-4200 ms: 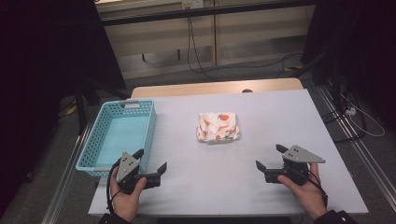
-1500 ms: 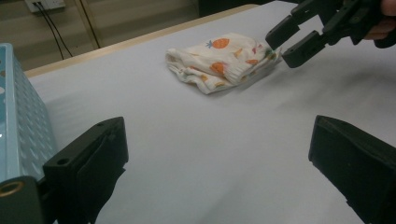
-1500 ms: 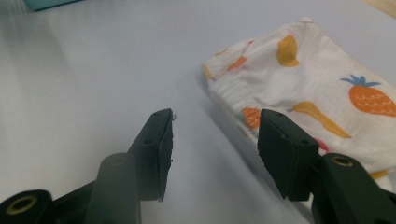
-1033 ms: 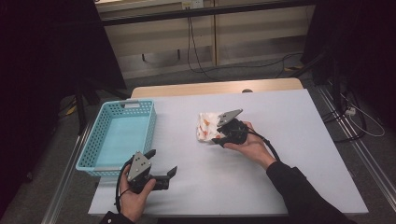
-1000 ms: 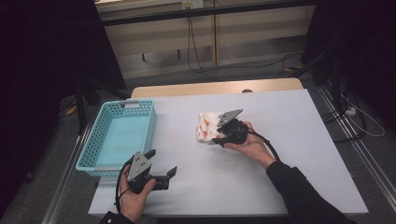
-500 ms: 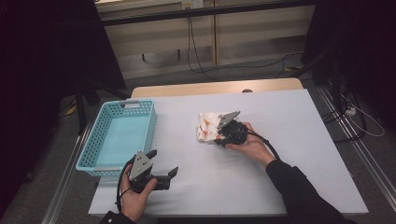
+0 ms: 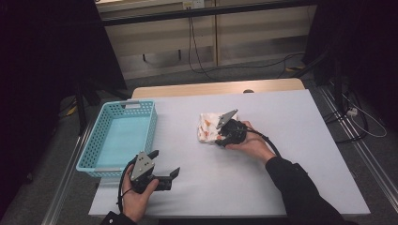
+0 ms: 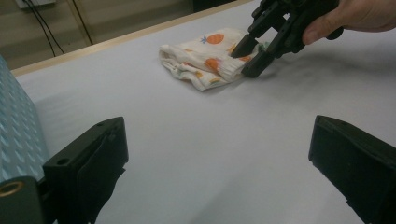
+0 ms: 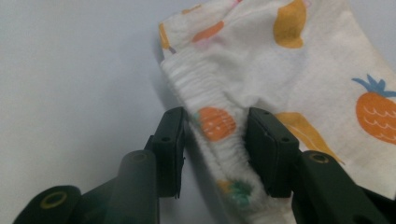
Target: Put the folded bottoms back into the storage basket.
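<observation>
A folded white cloth point(image 7: 206, 125) printed with orange fruit lies mid-table, also seen in the left gripper view point(image 8: 201, 60). My right gripper point(image 7: 219, 137) leans down onto its near right corner. In the right gripper view the cloth's point(image 9: 303, 70) ribbed hem lies between the jaws of the right gripper point(image 9: 215, 144), which have just been closing; the pads stand at its sides without a firm pinch. My left gripper point(image 7: 165, 162) rests open near the front left of the table, its jaws point(image 8: 219, 158) wide apart over bare surface. From there the right gripper point(image 8: 245, 58) shows farther off.
A light blue plastic basket point(image 7: 94, 140) with nothing in it stands at the table's left edge, just behind my left hand; its wall point(image 8: 18, 130) shows beside the left jaw. The white table point(image 7: 291, 122) has a wooden strip point(image 7: 216, 89) along its far edge.
The right gripper's jaws have narrowed around the cloth's hem and the hand has crept slightly toward the cloth. The left gripper has stayed where it was.
</observation>
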A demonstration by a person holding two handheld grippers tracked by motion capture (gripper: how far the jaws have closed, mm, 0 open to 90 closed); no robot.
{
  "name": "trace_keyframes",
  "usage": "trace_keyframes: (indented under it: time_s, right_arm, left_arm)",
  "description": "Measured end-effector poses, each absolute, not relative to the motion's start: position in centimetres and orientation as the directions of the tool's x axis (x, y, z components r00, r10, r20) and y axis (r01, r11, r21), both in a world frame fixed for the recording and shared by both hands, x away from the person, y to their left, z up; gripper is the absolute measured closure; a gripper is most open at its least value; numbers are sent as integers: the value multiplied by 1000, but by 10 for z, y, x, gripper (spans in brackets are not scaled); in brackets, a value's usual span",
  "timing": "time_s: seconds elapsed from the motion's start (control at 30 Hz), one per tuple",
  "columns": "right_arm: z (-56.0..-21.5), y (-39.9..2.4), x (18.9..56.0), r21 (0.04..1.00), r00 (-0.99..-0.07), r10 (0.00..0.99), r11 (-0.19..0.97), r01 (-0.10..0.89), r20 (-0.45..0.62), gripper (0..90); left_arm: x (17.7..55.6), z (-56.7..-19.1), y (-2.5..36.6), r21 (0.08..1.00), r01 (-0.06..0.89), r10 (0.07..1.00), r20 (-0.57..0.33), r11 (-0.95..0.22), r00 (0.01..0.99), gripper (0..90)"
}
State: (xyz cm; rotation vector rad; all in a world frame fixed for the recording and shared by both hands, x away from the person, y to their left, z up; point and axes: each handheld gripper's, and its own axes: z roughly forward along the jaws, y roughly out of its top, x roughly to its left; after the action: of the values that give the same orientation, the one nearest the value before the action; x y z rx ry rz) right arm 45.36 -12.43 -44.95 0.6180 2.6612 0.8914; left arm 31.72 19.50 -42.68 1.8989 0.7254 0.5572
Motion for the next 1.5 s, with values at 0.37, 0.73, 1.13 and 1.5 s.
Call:
trace_keyframes:
  time_s: [0.37,0.73,1.13,1.5]
  right_arm:
    - [-450,-121,452,623,-866,481,721,304,-134,738]
    - [-449,-123,452,633,-853,503,707,314,-138,806]
    - [-444,-126,446,655,-861,500,682,326,-91,810]
    - [-438,-126,434,662,-871,482,684,306,-96,810]
  left_arm:
    - [319,-427,195,908,246,692,63,-339,719,47]
    - [319,-428,195,906,248,693,65,-343,718,47]
    - [318,-430,193,902,258,698,64,-346,713,47]
    - [324,-429,189,910,239,697,72,-338,714,47]
